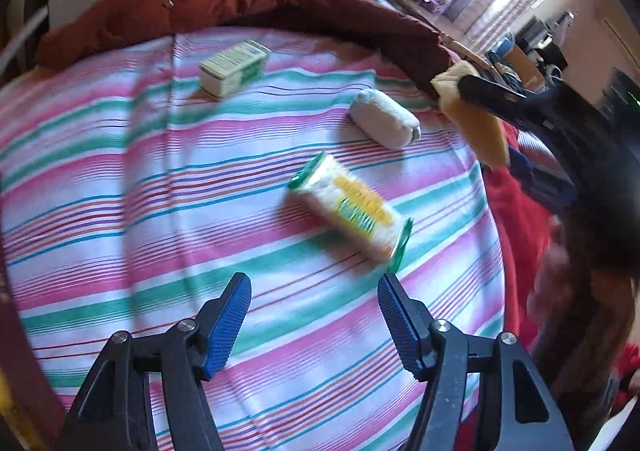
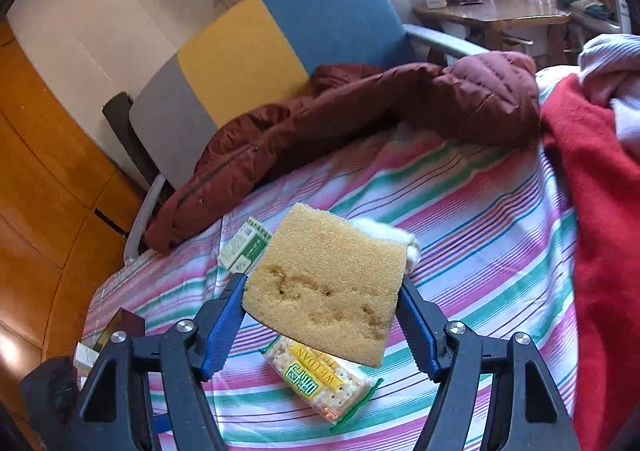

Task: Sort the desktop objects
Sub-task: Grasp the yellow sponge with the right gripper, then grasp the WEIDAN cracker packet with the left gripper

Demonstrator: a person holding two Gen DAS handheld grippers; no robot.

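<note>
My left gripper (image 1: 314, 287) is open and empty above the striped cloth (image 1: 120, 211), just short of a cracker packet (image 1: 352, 207) with green ends. A white rolled cloth (image 1: 384, 123) and a green-white box (image 1: 232, 67) lie farther back. My right gripper (image 2: 322, 291) is shut on a yellow sponge (image 2: 328, 287) and holds it in the air above the cracker packet (image 2: 320, 383). The box (image 2: 244, 247) and the white roll (image 2: 380, 231) peek out behind the sponge. In the left wrist view the sponge (image 1: 476, 123) hangs at the right in the right gripper.
A dark red jacket (image 2: 360, 111) lies along the far edge of the striped cloth (image 2: 480, 231). A red blanket (image 2: 600, 231) is piled at the right. A chair with grey, yellow and blue panels (image 2: 240, 51) stands behind. Small items (image 2: 120, 327) sit at the left edge.
</note>
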